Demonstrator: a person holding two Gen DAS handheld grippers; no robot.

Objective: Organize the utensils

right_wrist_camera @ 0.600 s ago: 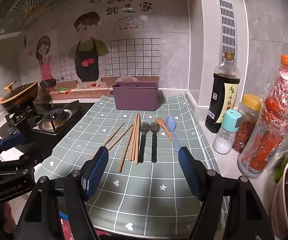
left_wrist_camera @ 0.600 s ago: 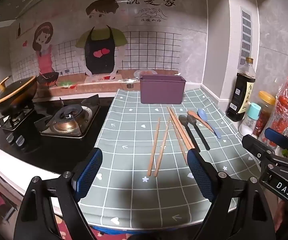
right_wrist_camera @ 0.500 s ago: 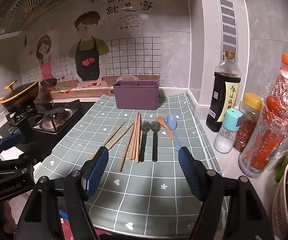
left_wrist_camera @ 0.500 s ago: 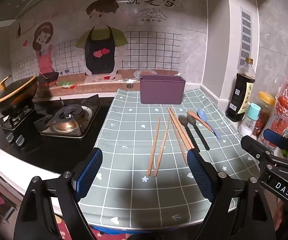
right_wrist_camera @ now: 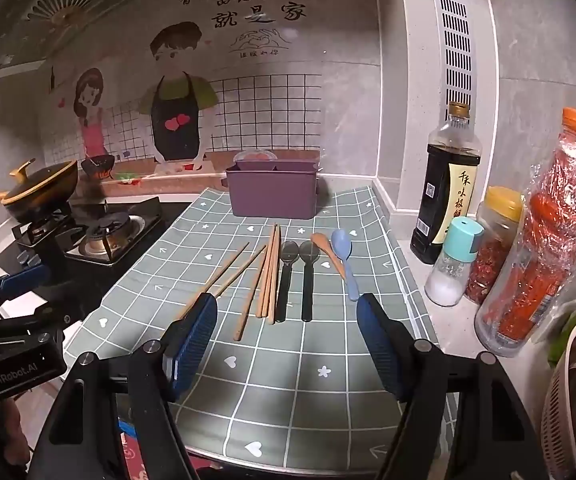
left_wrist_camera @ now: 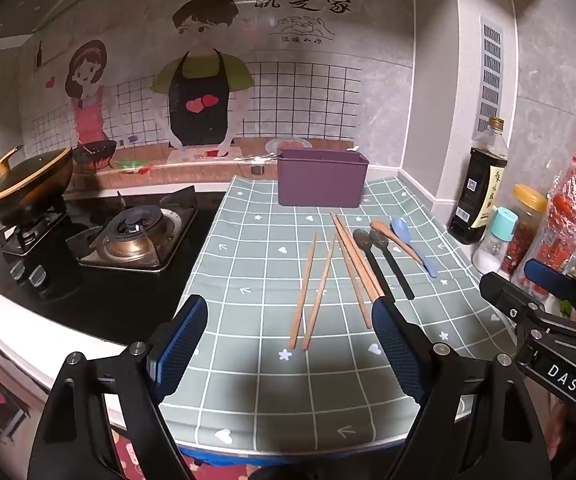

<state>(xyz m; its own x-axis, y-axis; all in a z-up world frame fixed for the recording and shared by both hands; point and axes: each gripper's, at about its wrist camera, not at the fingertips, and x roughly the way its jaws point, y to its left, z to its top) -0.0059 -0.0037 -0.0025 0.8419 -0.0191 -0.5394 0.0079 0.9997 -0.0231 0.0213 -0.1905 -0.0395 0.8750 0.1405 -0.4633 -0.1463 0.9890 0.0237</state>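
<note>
The purple caddy [right_wrist_camera: 274, 194] stands at the worktop's back edge, chopsticks [right_wrist_camera: 266, 280] and spoons [right_wrist_camera: 307, 276] lying mid-mat. Both tongs, left gripper [left_wrist_camera: 289, 342] and right gripper [right_wrist_camera: 288, 336], gape empty; pinch one utensil mid-shaft, low and level.

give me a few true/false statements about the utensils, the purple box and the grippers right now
1. Both grippers, left and right, have open jaws holding nothing. True.
2. The chopsticks stand upright in the purple box. False: they lie flat on the checked mat, in front of the box.
3. Two dark spoons lie side by side between the chopsticks and the blue spoon. True.
4. The blue spoon lies by the stove. False: it lies on the mat's bottle side, next to the wooden spoon.
5. A pan sits on the far burner. True.
</note>
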